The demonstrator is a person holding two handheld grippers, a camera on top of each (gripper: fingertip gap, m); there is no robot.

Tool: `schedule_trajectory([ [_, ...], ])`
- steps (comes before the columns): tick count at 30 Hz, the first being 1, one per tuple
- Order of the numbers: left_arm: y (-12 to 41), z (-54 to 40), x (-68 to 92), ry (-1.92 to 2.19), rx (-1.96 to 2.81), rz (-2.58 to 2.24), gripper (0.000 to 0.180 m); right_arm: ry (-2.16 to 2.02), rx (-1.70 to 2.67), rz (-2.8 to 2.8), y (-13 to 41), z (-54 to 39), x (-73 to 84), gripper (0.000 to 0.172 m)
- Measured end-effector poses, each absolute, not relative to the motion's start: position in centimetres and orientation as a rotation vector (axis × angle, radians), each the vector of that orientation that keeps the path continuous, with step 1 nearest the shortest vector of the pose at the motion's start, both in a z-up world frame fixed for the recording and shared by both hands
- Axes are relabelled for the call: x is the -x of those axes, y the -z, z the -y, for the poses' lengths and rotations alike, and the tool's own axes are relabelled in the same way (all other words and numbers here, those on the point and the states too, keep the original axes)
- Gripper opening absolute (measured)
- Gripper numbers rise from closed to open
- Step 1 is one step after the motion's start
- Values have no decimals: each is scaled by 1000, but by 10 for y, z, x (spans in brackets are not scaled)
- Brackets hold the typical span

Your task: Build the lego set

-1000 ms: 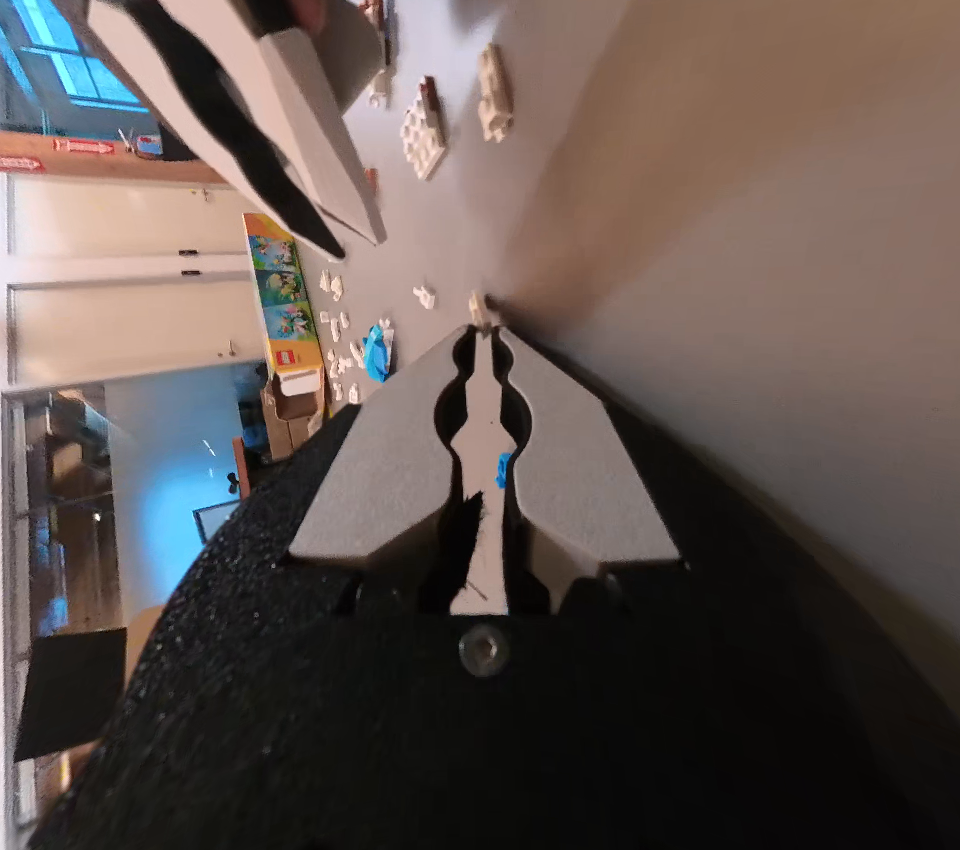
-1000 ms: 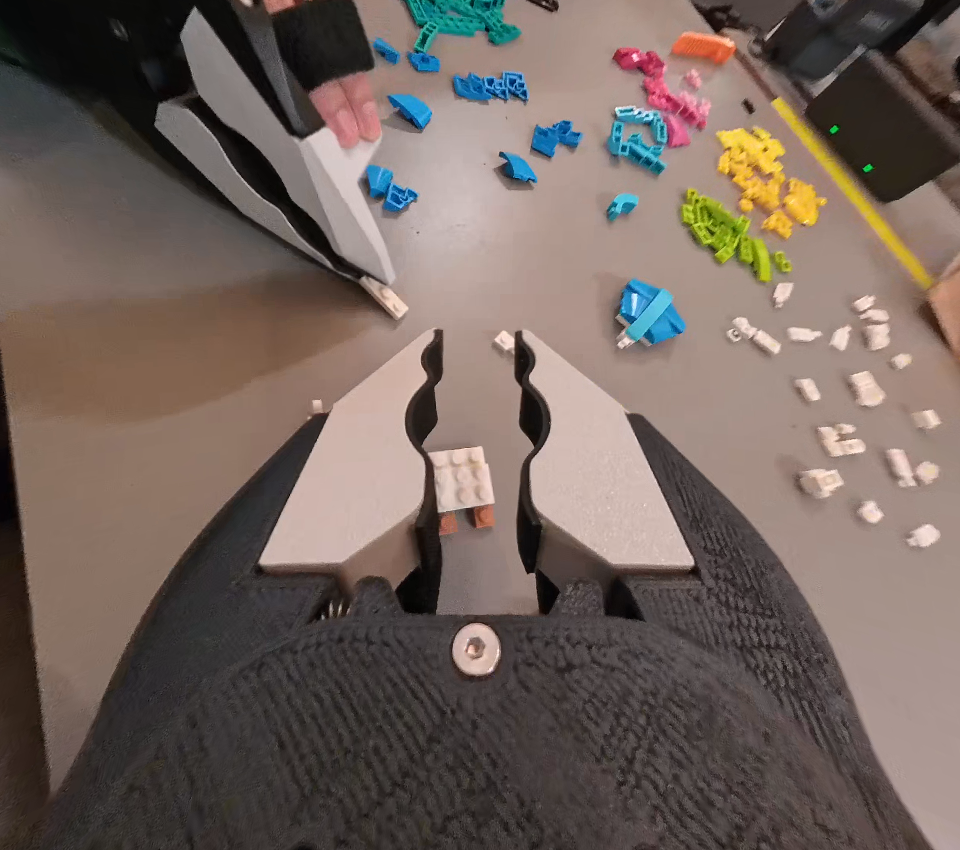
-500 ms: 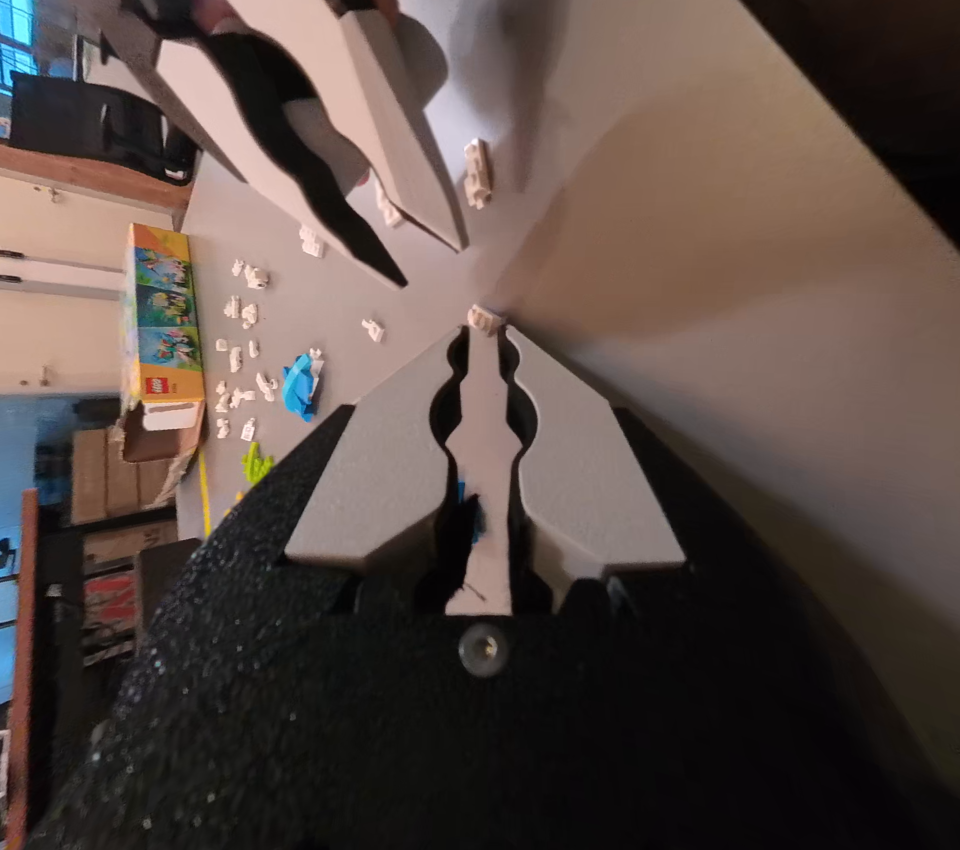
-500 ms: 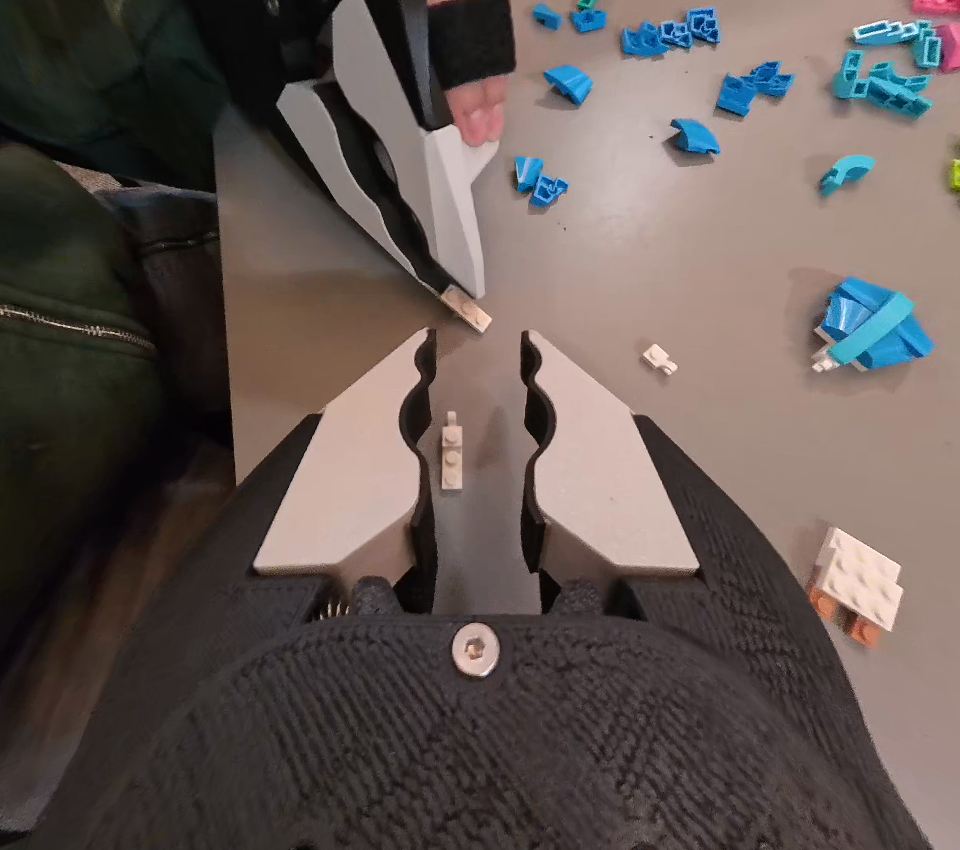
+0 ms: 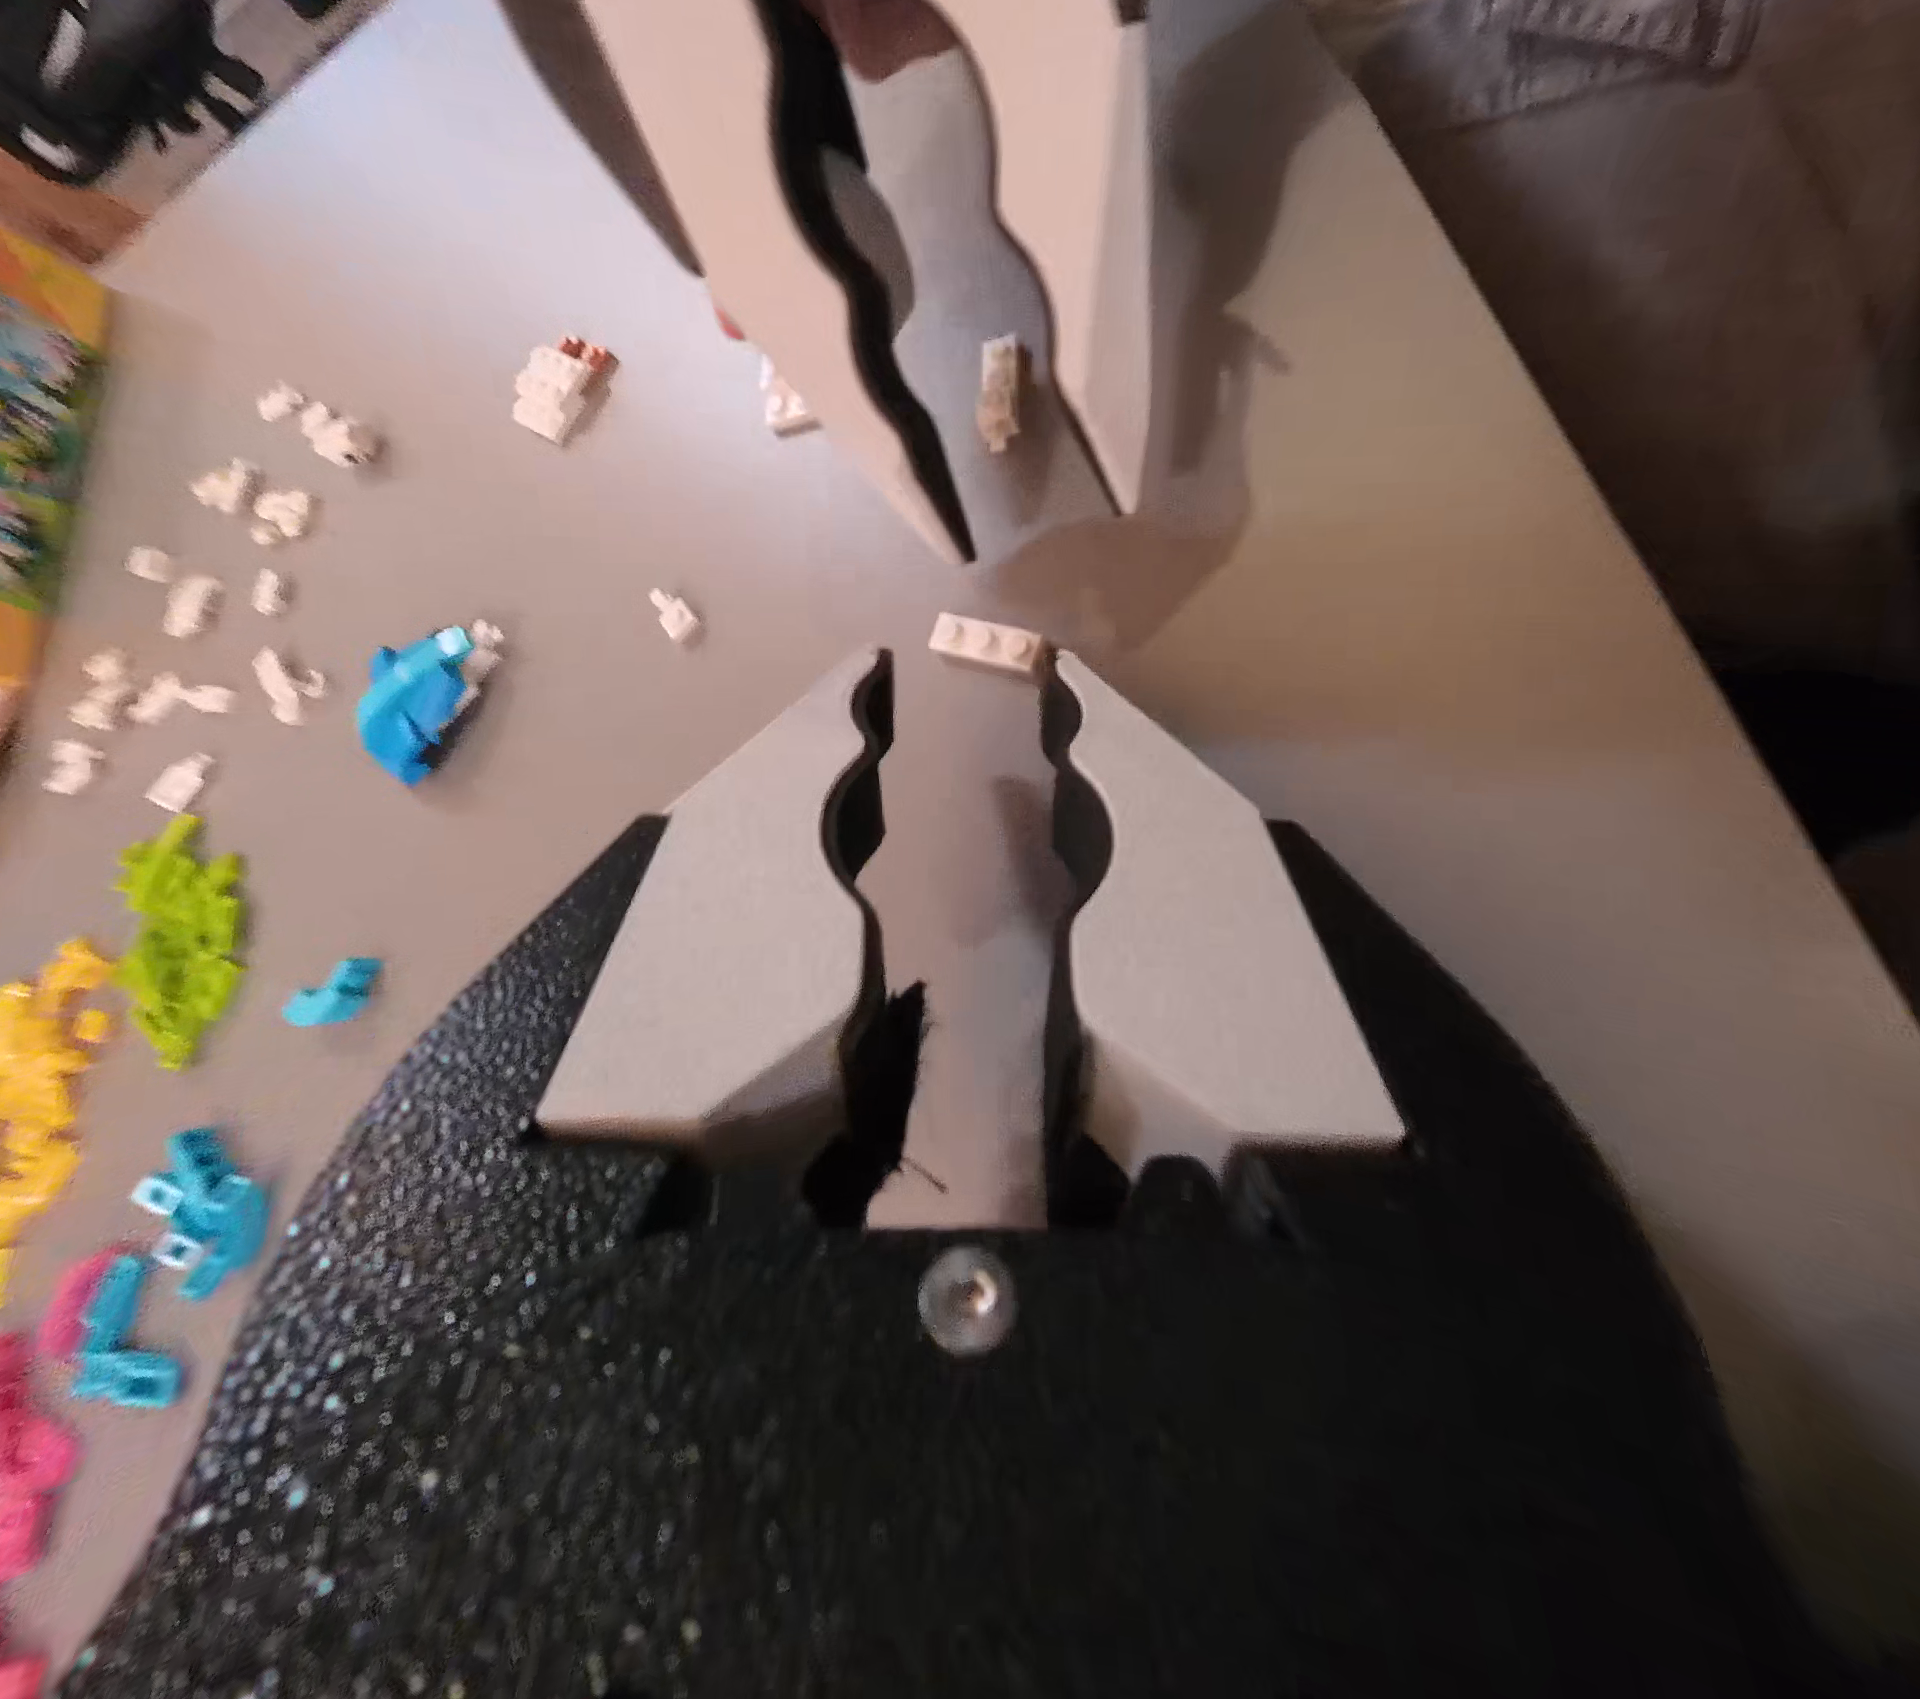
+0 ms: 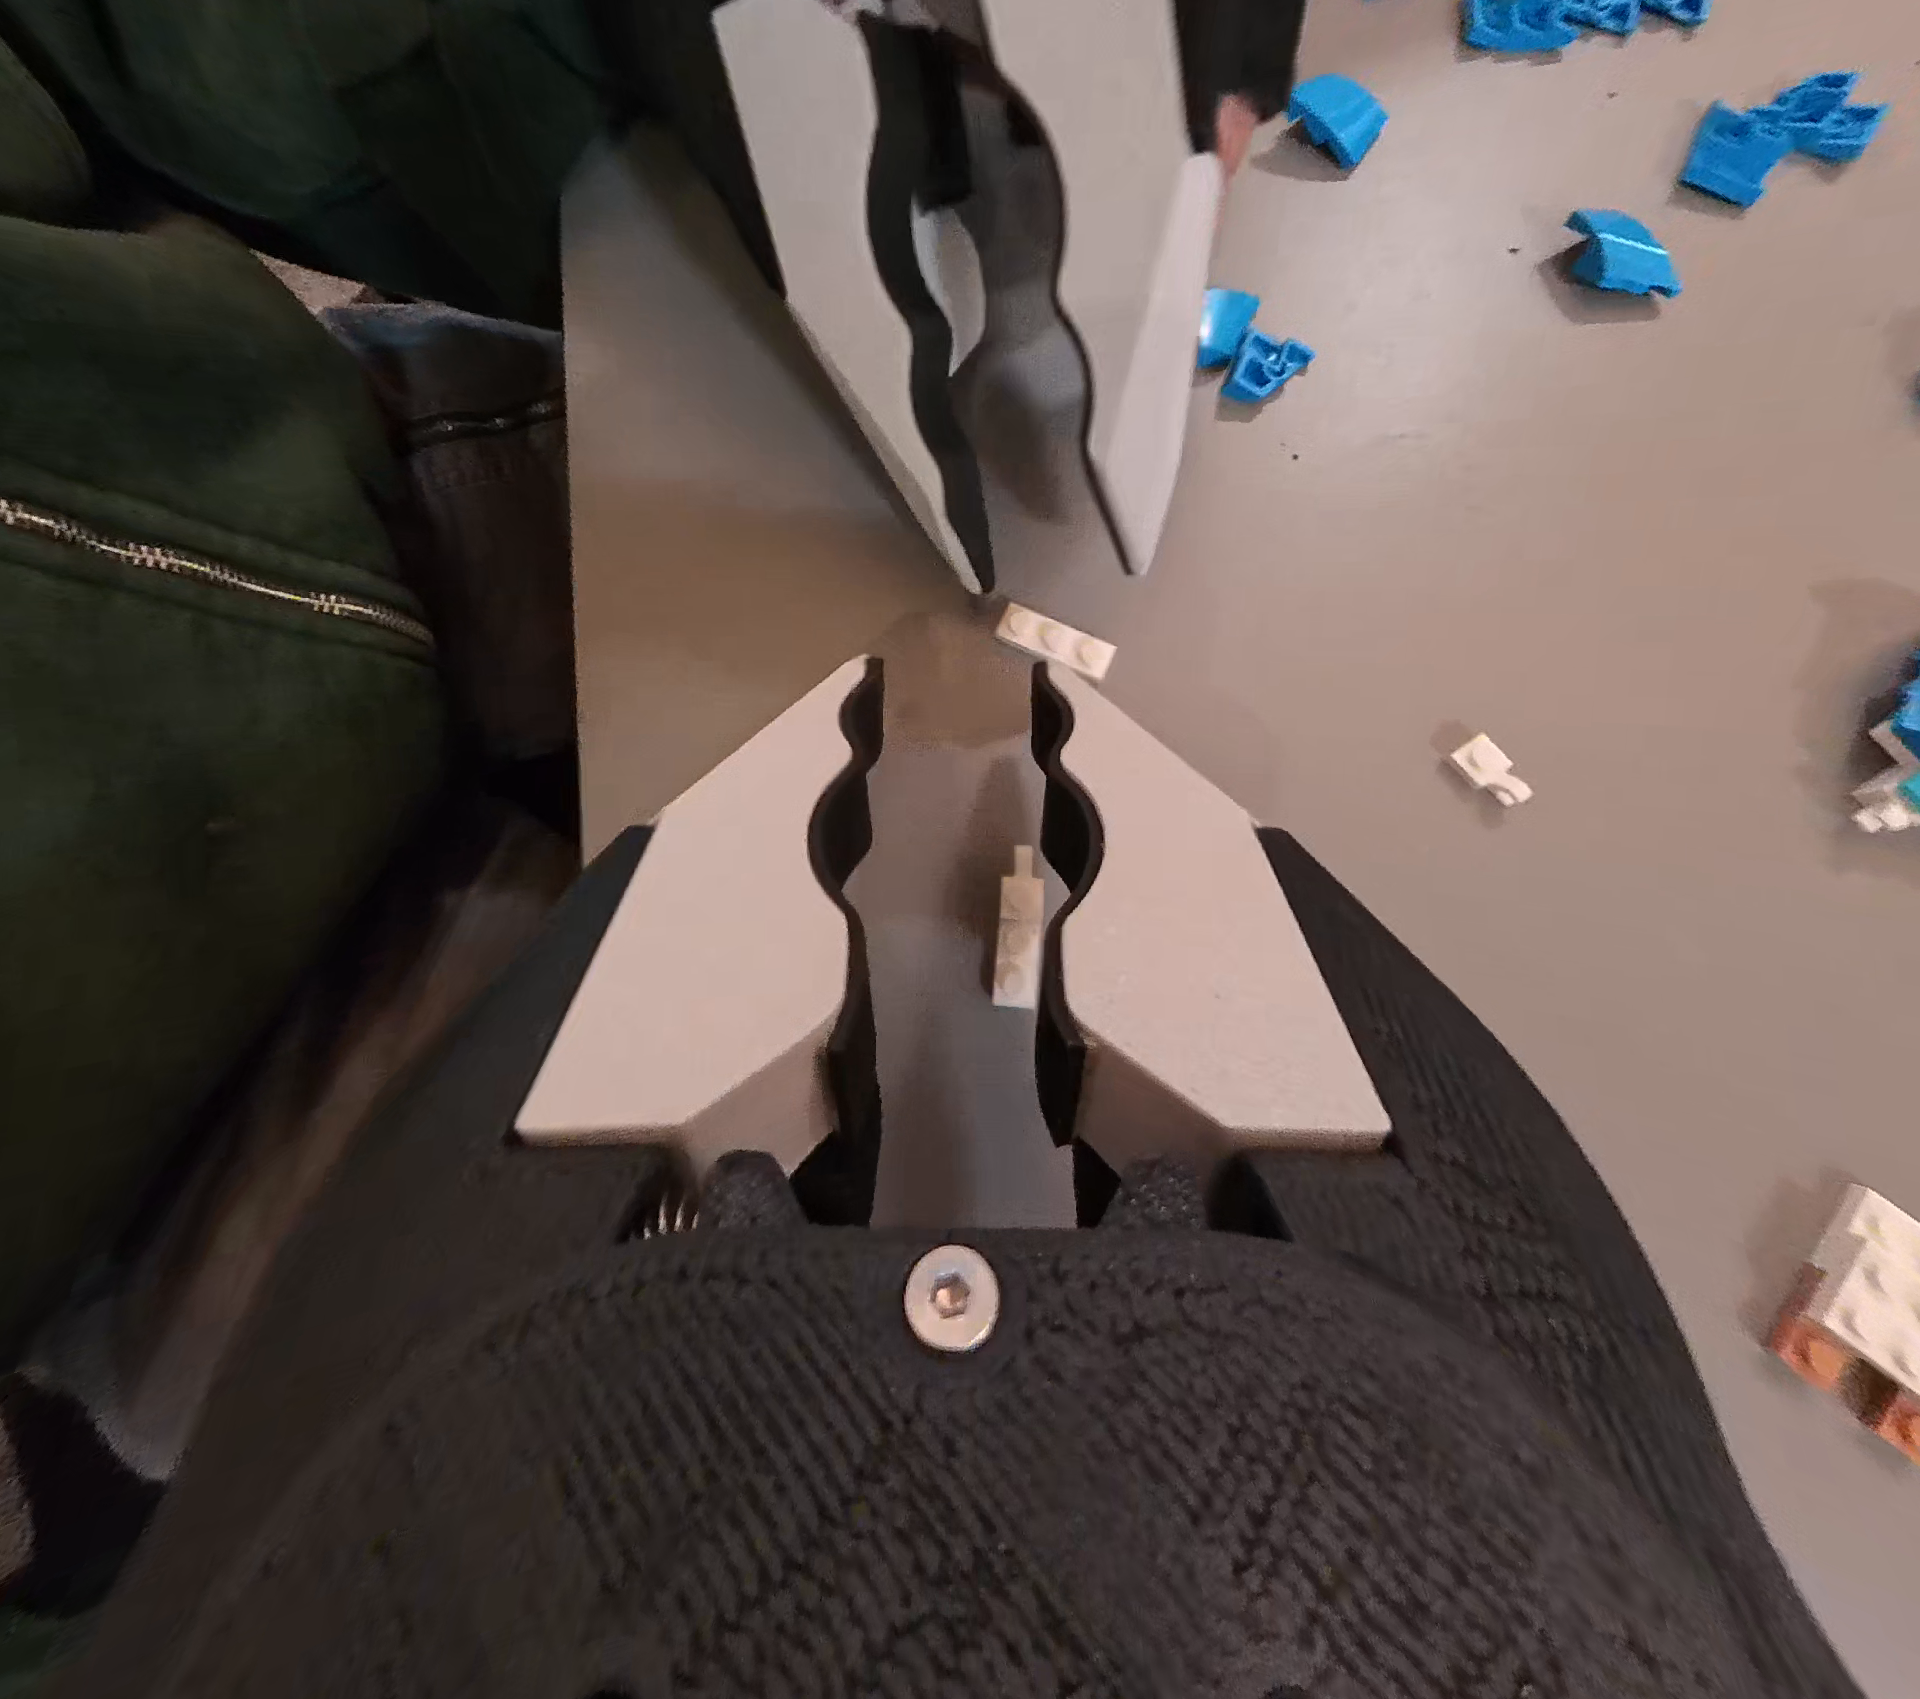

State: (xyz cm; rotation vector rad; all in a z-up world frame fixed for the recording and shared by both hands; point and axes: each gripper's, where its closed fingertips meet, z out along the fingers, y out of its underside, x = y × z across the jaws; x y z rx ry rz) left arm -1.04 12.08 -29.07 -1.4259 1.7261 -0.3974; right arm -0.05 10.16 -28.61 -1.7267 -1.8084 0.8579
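My left gripper (image 5: 968, 660) is open and hovers low over the grey table (image 5: 1351, 714). A white three-stud plate (image 5: 985, 643) lies flat on the table just ahead of its tips, close to the right fingertip (image 5: 1070, 683), and is not gripped. My right gripper (image 6: 956, 665) is open too. A small white piece with a peg (image 6: 1013, 932) lies on the table between its fingers, near the right pad, with a clear gap on the left side. The plate also shows in the right wrist view (image 6: 1055, 639), between the two grippers' tips. The grippers face each other tip to tip.
The table's edge (image 6: 571, 506) runs left of my right gripper, with a person's green jacket (image 6: 208, 506) beyond. A white-and-brown assembly (image 6: 1860, 1306), a small white clip piece (image 6: 1486, 766), a blue assembly (image 5: 416, 704), loose white pieces (image 5: 208, 610) and coloured piles (image 5: 182, 932) lie around. My left and right fingertips are right by each other. Both grippers' tips are roughly 15 cm from the white-and-brown assembly (image 6: 1860, 1306). It is also in sight in the left wrist view (image 5: 561, 369).
My left gripper was shut on the white plate; its jaws have opened and the plate now lies on the table. My right gripper moved off the white-and-brown assembly to straddle the small white piece.
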Motion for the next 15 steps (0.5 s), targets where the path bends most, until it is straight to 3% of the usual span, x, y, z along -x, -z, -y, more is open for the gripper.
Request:
schedule_trajectory([
  [13, 258, -138, 22, 512, 1431, -1498, 24, -736, 1852, 1777, 301, -100, 20, 52],
  [15, 246, -148, 27, 475, 1415, -1413, 21, -735, 1853, 1744, 301, -101, 27, 47],
])
